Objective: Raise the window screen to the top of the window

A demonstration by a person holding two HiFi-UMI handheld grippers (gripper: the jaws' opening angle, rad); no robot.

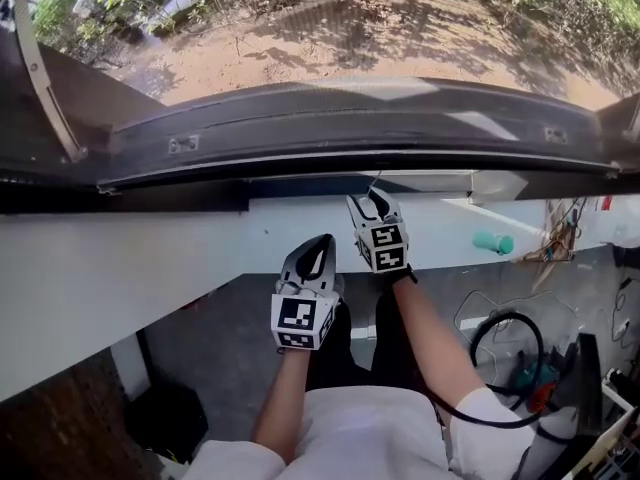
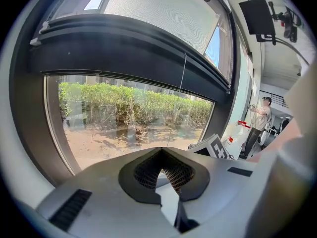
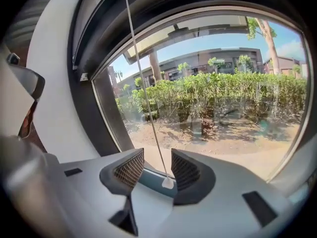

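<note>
Sandy ground and green hedges are showing through the dark-framed window [image 2: 34, 113]. The grey mesh window screen [image 2: 163, 9] is sitting high in it, with a thin white cord [image 3: 148, 108] hanging from its dark bottom bar [image 2: 124, 43]. The right gripper [image 3: 157, 157] is gaping wide around the cord without pressing it. The left gripper [image 2: 161, 150] is holding its jaws together, empty.

Wears a white shirt [image 1: 370, 433] with short sleeves [image 1: 482, 410]. Ends in two smooth, pale grey shells: left tool [image 1: 322, 246] and right tool [image 1: 370, 203]. Bears on each a white cube printed with black square markers: left cube [image 1: 298, 320], right cube [image 1: 386, 246]. Shows dark, mesh-textured pads [image 3: 130, 169] set in black moulded jaw faces. Has dark rectangular slots [image 2: 69, 209] sunk into the grey casing.
</note>
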